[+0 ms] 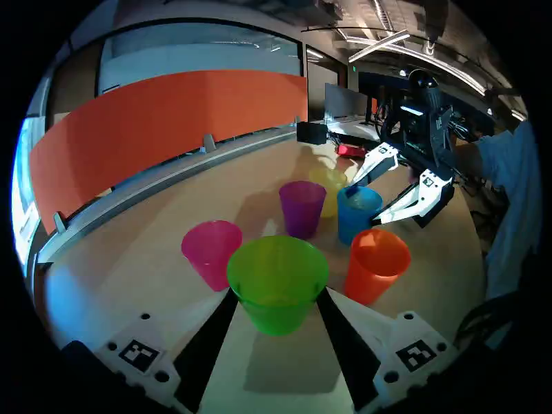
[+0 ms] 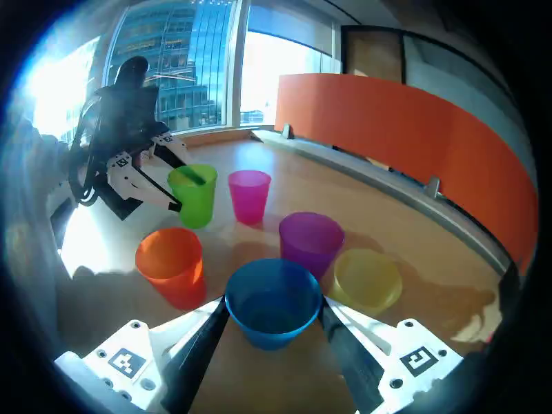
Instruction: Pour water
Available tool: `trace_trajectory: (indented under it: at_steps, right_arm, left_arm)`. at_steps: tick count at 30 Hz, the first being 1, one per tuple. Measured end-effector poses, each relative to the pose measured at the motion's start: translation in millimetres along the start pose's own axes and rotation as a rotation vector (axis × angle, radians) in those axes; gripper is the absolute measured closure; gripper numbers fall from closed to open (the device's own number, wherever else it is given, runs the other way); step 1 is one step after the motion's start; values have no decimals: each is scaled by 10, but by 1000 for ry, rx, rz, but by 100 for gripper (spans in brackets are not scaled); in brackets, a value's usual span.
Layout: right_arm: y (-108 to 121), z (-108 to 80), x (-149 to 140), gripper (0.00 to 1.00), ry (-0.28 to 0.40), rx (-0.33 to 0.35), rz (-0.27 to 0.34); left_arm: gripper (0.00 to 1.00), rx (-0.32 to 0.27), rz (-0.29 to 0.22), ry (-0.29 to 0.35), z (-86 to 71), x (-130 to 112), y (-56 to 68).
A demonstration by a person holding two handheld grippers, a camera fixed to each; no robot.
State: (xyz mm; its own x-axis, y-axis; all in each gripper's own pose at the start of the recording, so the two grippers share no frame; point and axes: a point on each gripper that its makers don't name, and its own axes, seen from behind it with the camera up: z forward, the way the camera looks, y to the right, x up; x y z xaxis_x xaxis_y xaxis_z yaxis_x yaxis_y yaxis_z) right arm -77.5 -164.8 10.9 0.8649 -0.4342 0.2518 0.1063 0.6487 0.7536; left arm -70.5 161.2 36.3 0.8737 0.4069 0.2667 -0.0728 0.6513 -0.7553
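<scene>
1. In the left gripper view, the left gripper holds a green cup. Its two fingers are open as wide as the cup and press on both sides of it.
2. The green cup is at 6 o'clock in this view, close to the camera, and it stands up straight.
3. Looking out from the green cup, a pink cup is at 10 o'clock and just beside it. A purple cup is at 12 o'clock. An orange cup is at 3 o'clock.
4. A blue cup is at 1 o'clock, behind the orange cup. A yellow cup is behind the purple one.
5. The right gripper is farther off. It has one finger on each side of the blue cup.
6. All the cups are on a wooden counter. A long orange wall runs behind it.
7. A blue sleeve is at 3 o'clock in the view.
8. In the right gripper view, the right gripper holds the blue cup at 6 o'clock. Its fingers press on both sides.
9. In that view the green cup is at 11 o'clock from the blue cup, between the fingers of the left gripper.
10. I cannot tell if any cup has water in it.
</scene>
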Motion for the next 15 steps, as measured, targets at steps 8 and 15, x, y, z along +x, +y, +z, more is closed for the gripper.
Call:
trace_trajectory:
  at_steps: [8,15]
  right_arm:
    - [-21,-158,199,8,68,-24,22]
    - [-32,-347,493,7,152,-49,28]
  left_arm:
    - [18,30,-15,57,-163,201,11]
    - [18,68,-14,113,-340,441,-11]
